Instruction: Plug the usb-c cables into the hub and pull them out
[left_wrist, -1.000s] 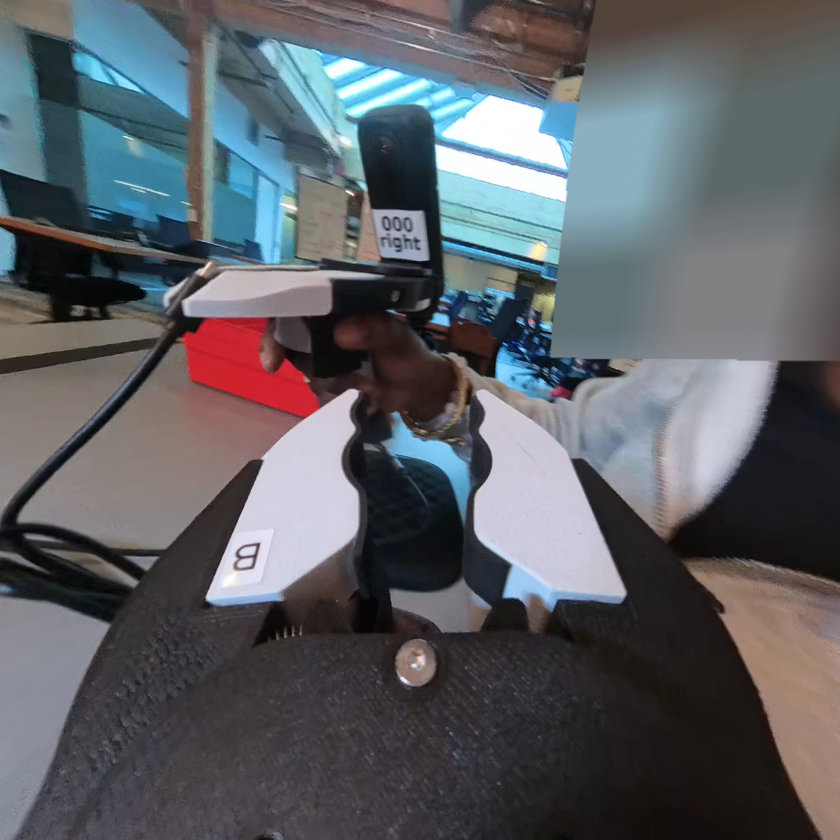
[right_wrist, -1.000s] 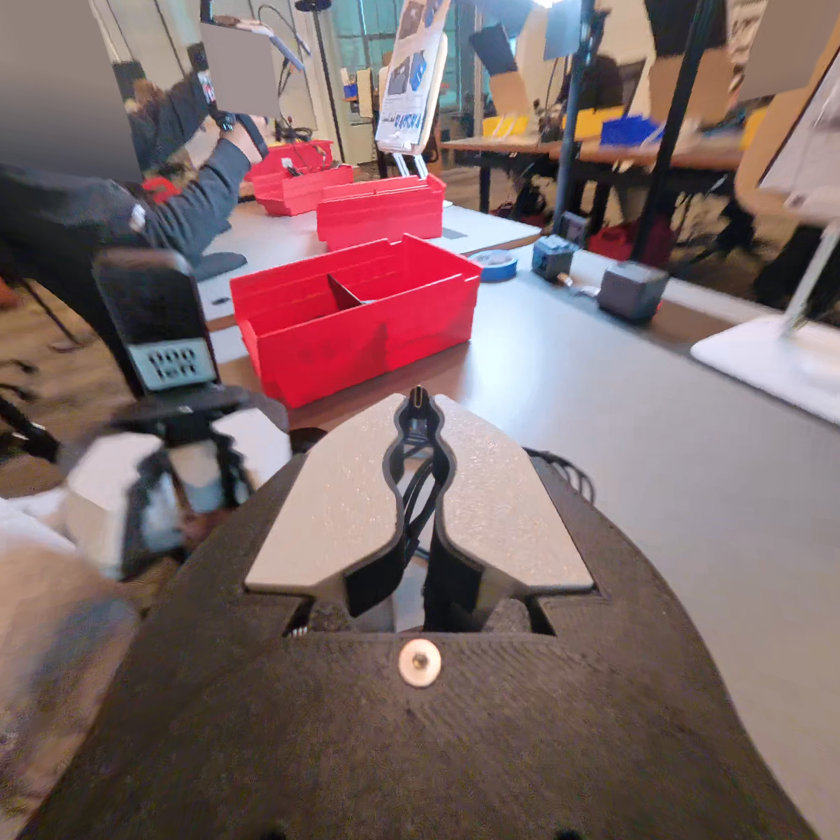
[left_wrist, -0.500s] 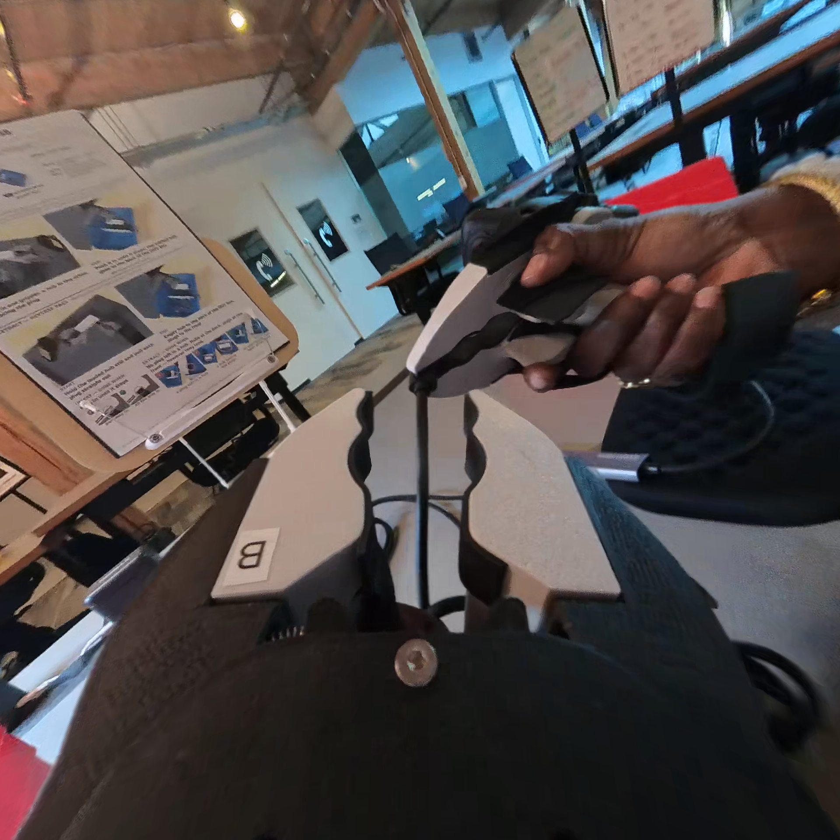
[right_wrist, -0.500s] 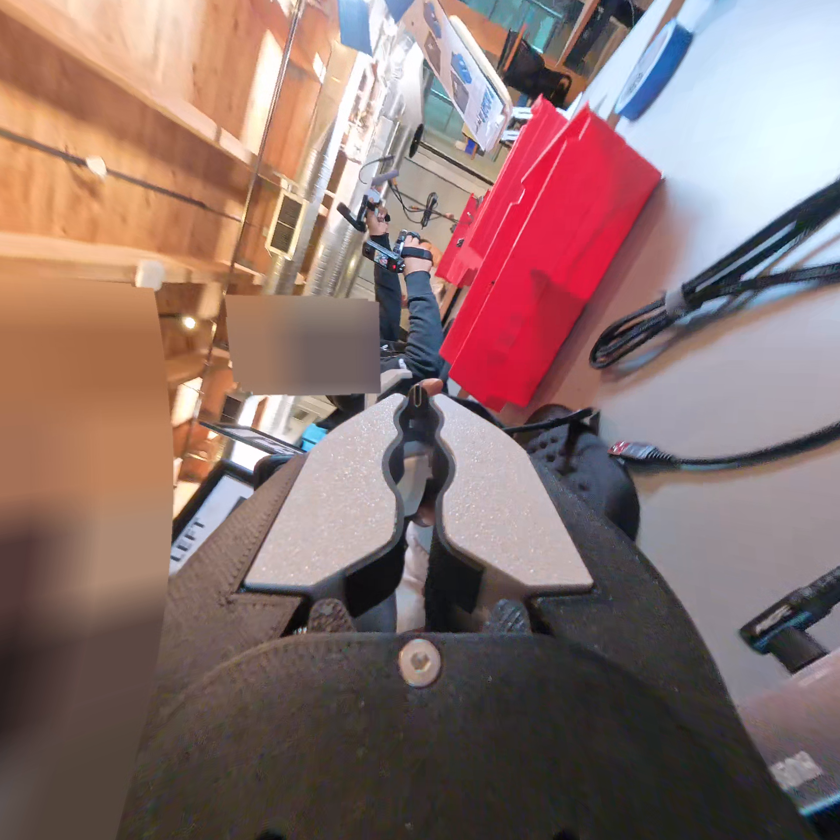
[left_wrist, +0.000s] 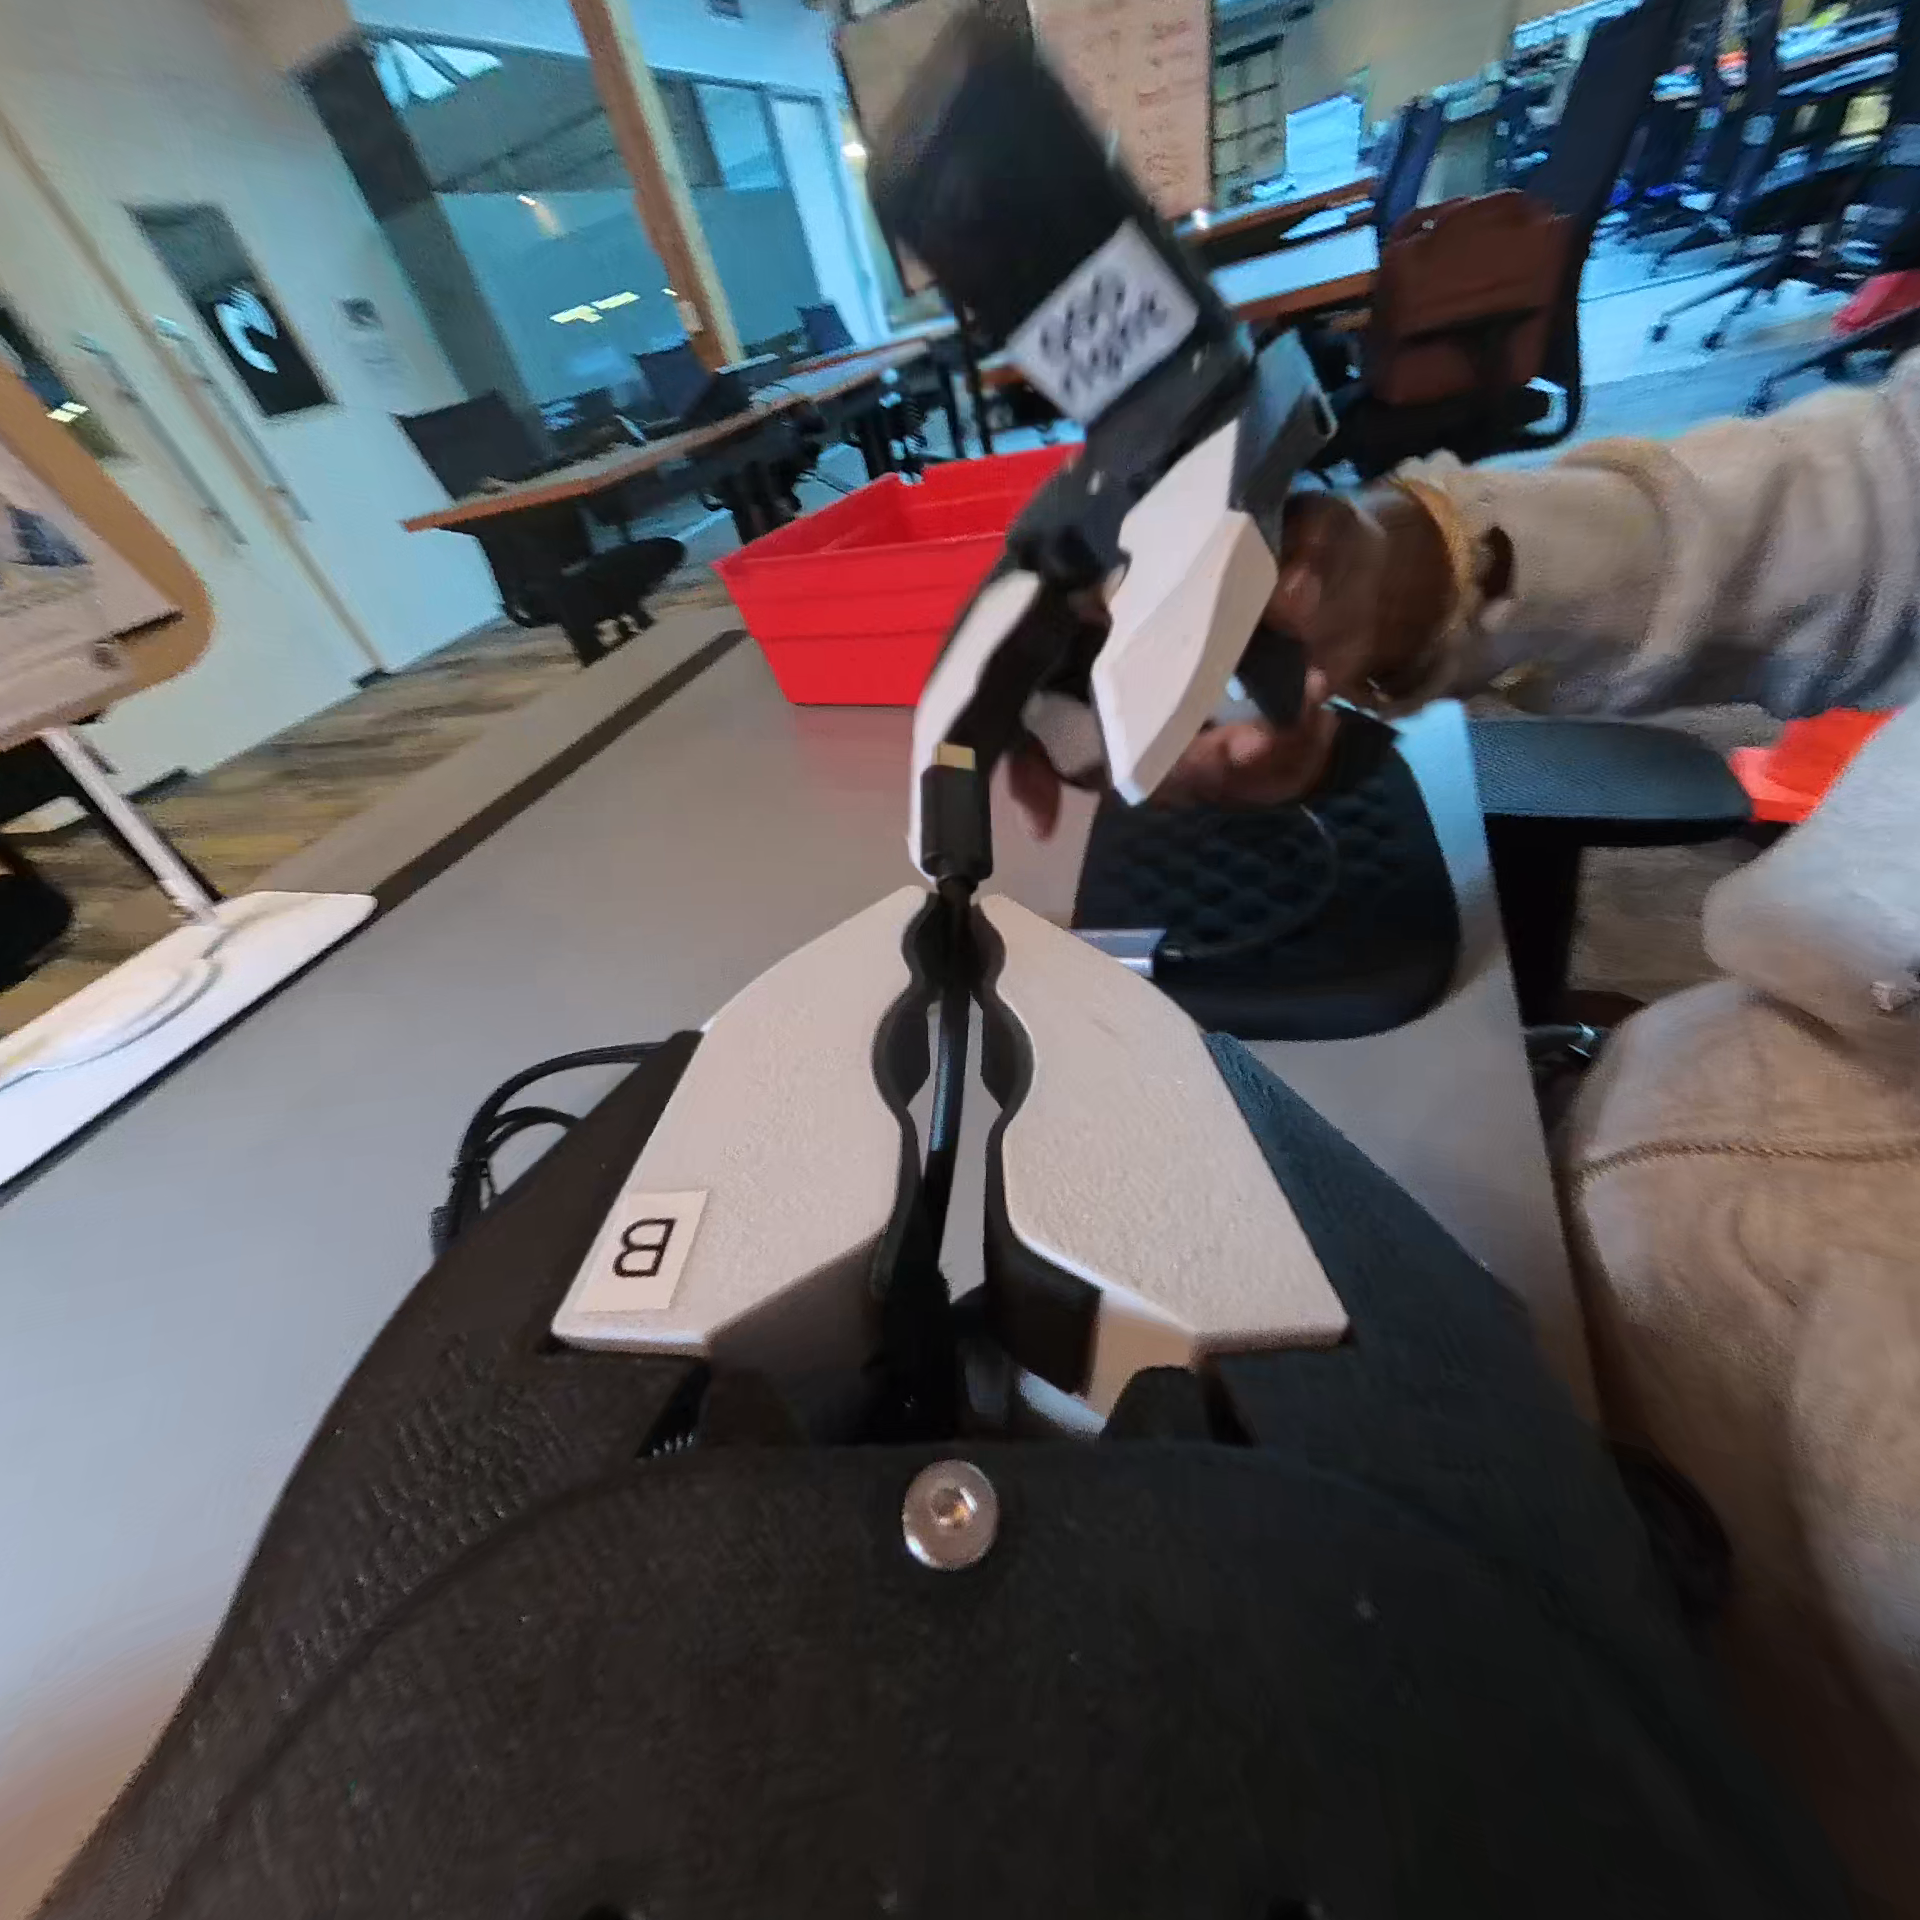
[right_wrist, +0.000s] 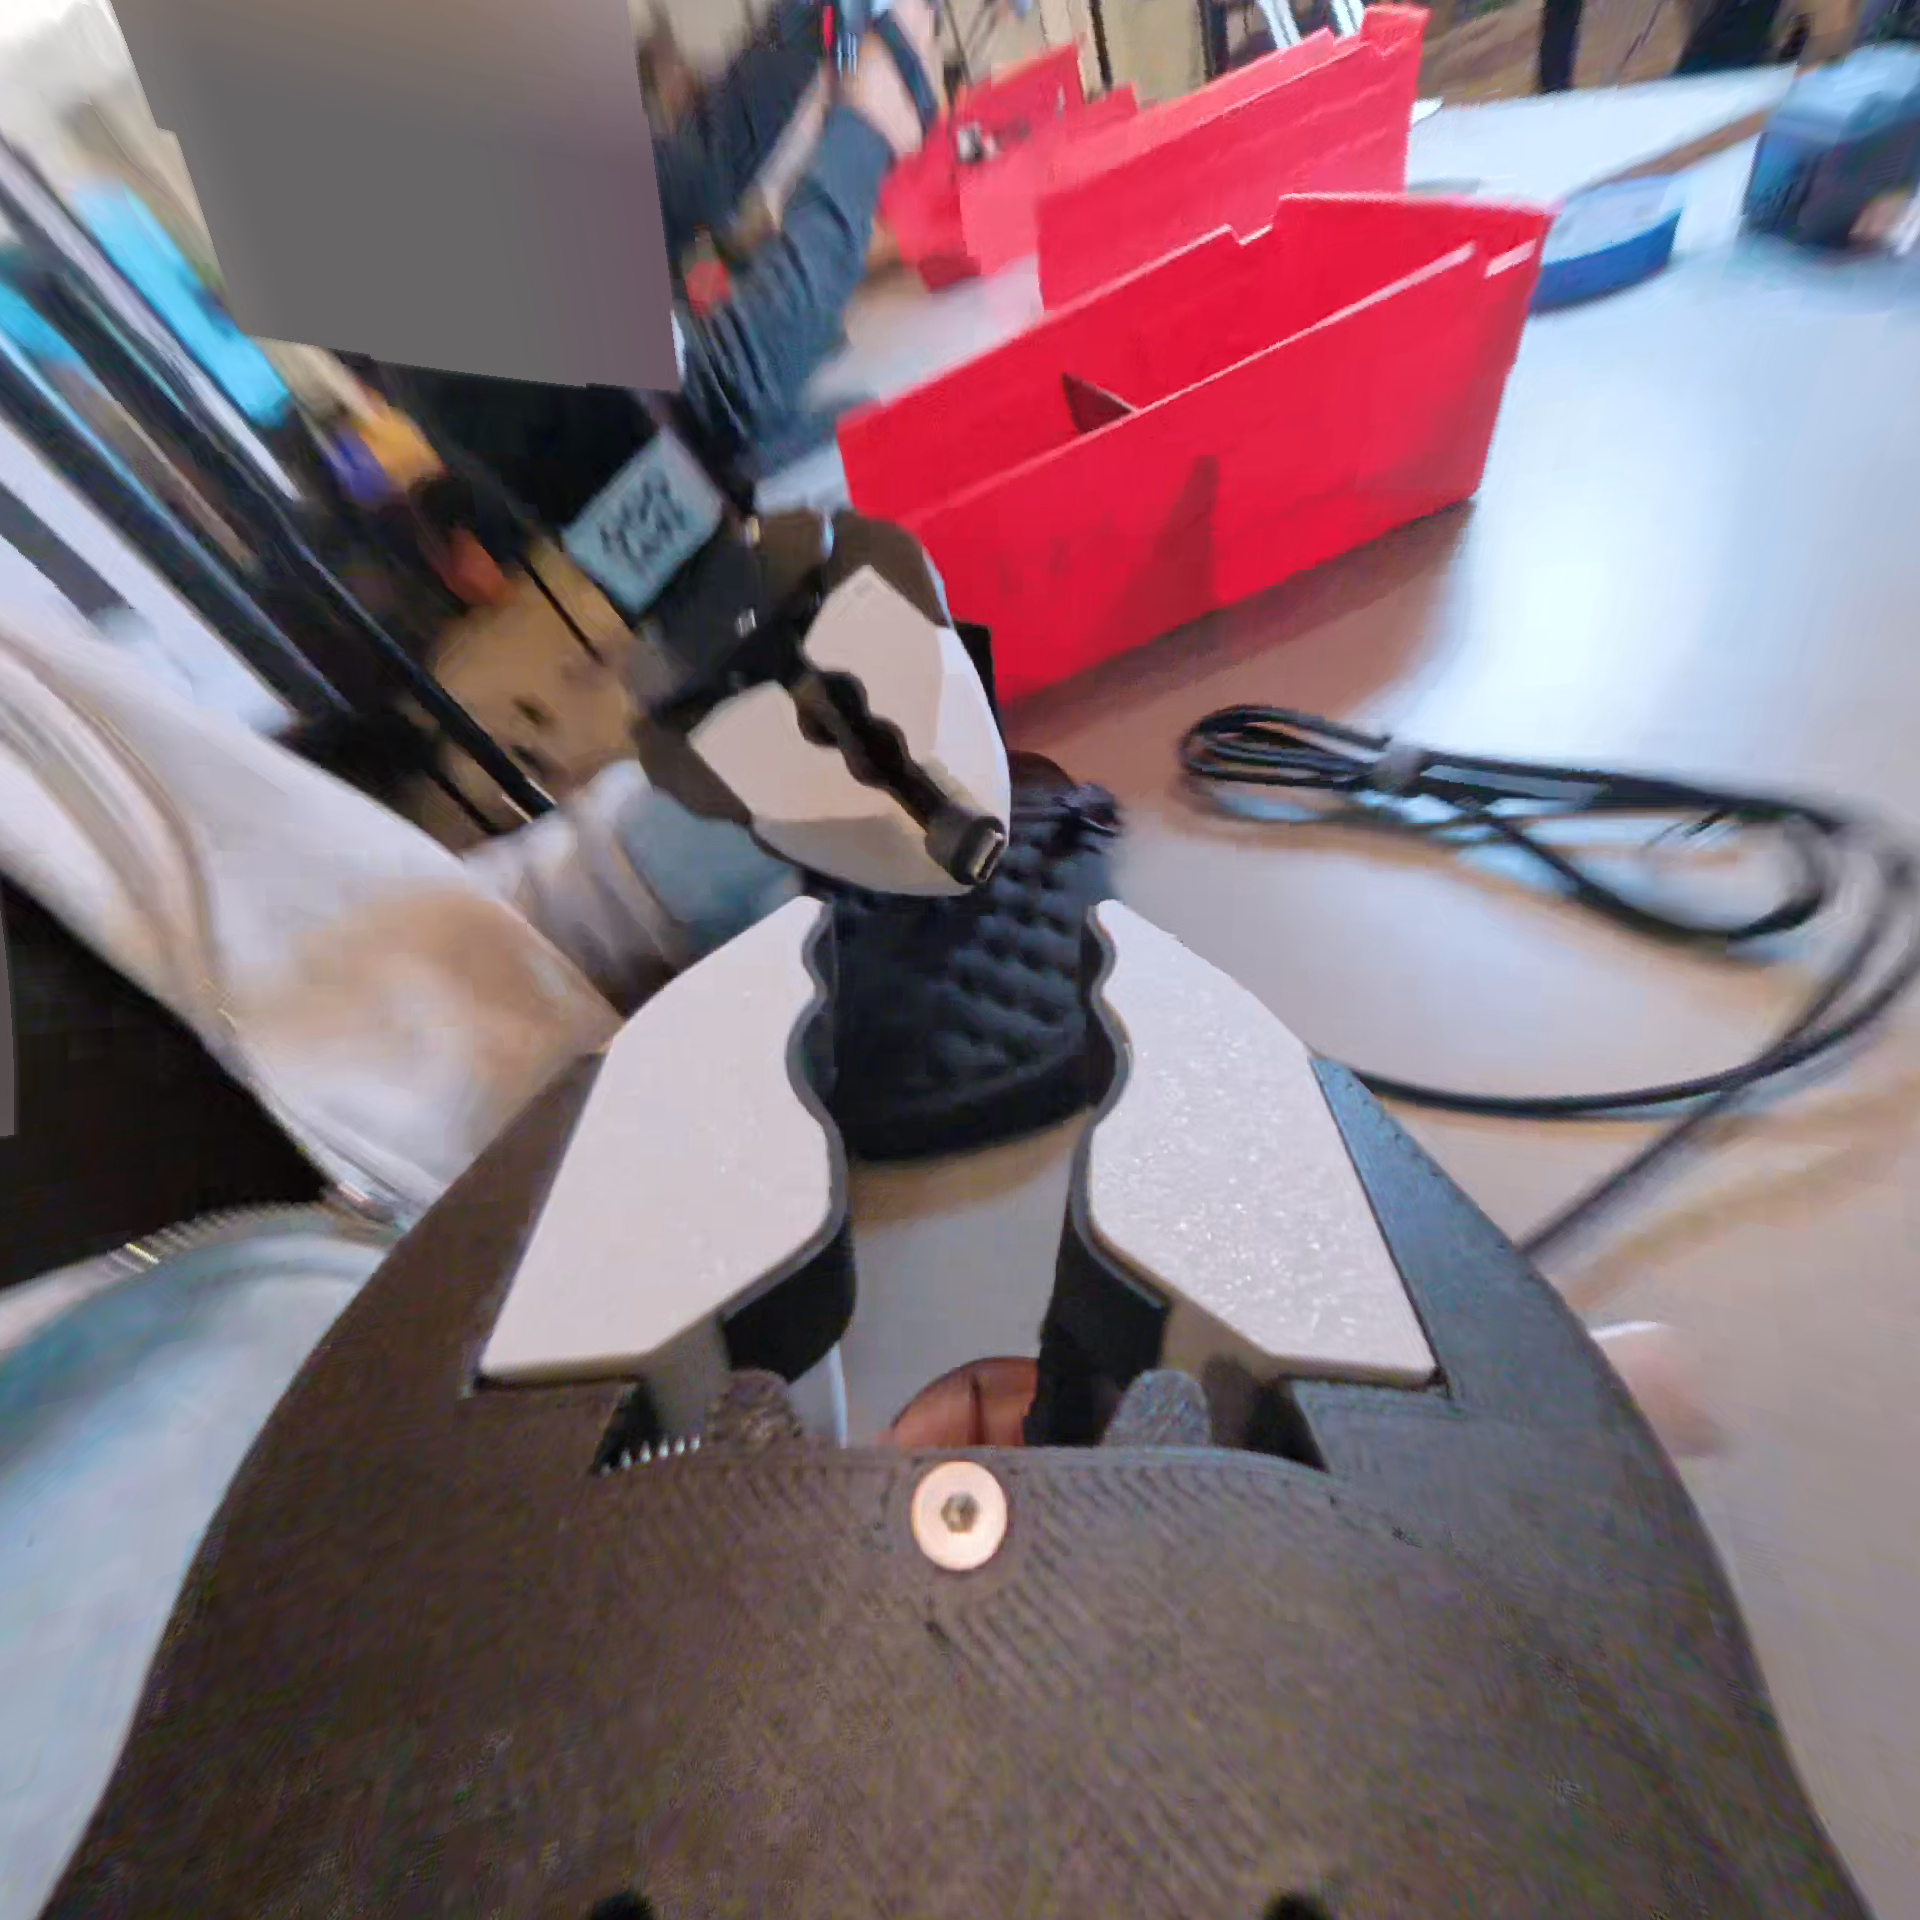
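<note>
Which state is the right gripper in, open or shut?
Open. Right gripper fingers stand wide apart, empty; the left gripper grips the usb-c cable.

grippers: 2 (left_wrist: 948, 914) (right_wrist: 951, 935) | red bins: 3 (right_wrist: 1195, 499) | cable plugs: 1 (left_wrist: 951, 810)

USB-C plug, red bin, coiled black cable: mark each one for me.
USB-C plug (left_wrist: 951, 805), left wrist view, on its black housing.
red bin (right_wrist: 1195, 520), right wrist view, on its near outer wall.
coiled black cable (right_wrist: 1455, 779), right wrist view, on the bundled strands.
</note>
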